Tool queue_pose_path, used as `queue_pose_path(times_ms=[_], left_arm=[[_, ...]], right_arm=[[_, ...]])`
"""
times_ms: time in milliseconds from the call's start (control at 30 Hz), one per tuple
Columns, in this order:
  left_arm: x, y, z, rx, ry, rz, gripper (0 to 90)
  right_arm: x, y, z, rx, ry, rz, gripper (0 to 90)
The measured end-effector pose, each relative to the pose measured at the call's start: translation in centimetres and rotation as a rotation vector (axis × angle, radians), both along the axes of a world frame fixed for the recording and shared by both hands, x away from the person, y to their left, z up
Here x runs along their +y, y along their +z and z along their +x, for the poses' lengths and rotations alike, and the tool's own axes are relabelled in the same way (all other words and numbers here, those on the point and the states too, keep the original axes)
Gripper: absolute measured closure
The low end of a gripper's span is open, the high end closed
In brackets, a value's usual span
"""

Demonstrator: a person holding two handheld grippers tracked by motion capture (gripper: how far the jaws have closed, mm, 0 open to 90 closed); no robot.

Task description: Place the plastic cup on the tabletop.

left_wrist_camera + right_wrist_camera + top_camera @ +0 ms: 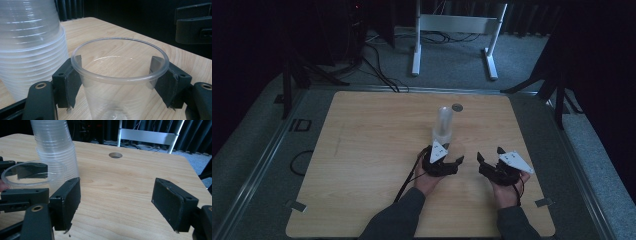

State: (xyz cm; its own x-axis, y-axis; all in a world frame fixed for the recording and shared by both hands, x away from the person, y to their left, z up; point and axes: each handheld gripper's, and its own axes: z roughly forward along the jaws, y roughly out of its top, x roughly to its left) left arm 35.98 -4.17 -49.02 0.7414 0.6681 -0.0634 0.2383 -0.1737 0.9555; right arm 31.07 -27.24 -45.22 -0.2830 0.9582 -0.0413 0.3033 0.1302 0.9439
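At the left, the left gripper (117, 75) has its two black jaws closed against the outside of a single clear, thin-walled plastic cup (120, 82), just under its rolled rim; the cup stands upright on the pale wooden worktop (362, 150). Just beside it, further left in the left gripper view, rises the tall stack of clear ribbed plastic cups (30, 45), nested tightly, with their rims forming fine rings. The single cup looks flimsy and smooth, so a good grip should be gentle, enough to hold without buckling the wall, and any lift should go straight up to avoid knocking the stack. To the right, the right gripper (117, 202) hangs wide open over bare worktop, holding nothing, its flat black pads (172, 202) well apart. Beyond it a round hole (115, 155) shows in the worktop.
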Motion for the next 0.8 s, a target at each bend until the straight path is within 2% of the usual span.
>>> queue_pose_path(times_ms=[300, 333, 633, 800], left_arm=[[-0.07, -0.13, -0.16, -0.006, -0.003, 0.013, 27.0], [-0.02, -0.18, -0.24, -0.001, -0.005, 0.025, 26.5], [0.31, -0.15, -0.32, 0.036, 0.009, 0.037, 17.6], [0.25, -0.22, -0.3, 0.055, -0.007, 0.06, 14.9]], right_arm=[[-0.01, 0.0, 0.0, 0.001, 0.0, -0.001, 23.0], [0.01, -0.01, 0.0, 0.0, 0.001, -0.002, 23.0], [0.0, 0.02, -0.02, -0.002, -0.001, -0.003, 22.9], [-0.01, 0.02, -0.01, -0.002, -0.001, -0.003, 22.9]])
